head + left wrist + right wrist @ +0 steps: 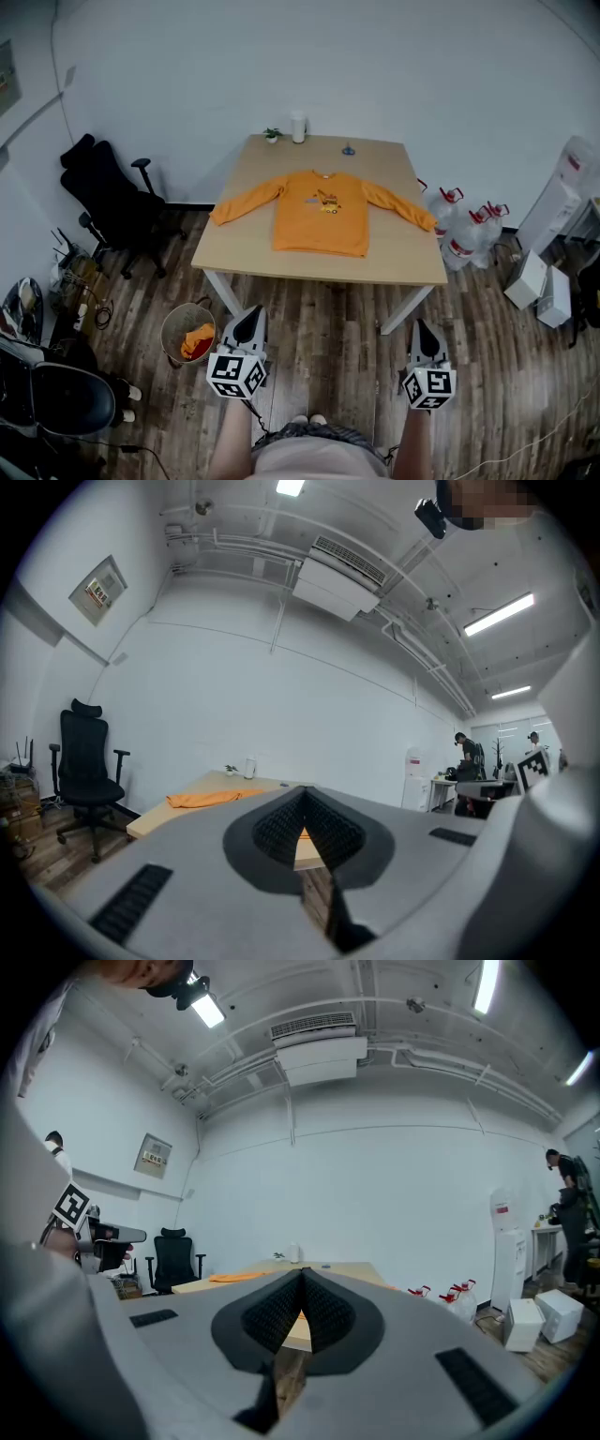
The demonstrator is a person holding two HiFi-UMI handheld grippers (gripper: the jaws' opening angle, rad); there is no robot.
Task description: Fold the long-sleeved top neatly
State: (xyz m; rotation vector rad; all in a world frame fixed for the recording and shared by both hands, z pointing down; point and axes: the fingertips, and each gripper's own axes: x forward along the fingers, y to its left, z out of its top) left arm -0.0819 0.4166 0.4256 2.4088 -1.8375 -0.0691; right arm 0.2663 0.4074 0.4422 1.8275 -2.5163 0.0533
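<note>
Open floor (328, 323) separates table (319, 267) edge from left tongs (249, 316) and right tongs (424, 327), both clenched.

The right gripper (302, 1279) fills the lower frame, jaws pressed together with nothing between them — behind its tip, at centre, the table (345, 1267) bears the top (233, 1277), a chair (174, 1257) at left.

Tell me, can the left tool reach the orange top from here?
Probably not yet. The left tool, shut and empty, hangs over the floor well short of the table where the orange top lies. Nothing blocks the way; stepping forward should do.
</note>
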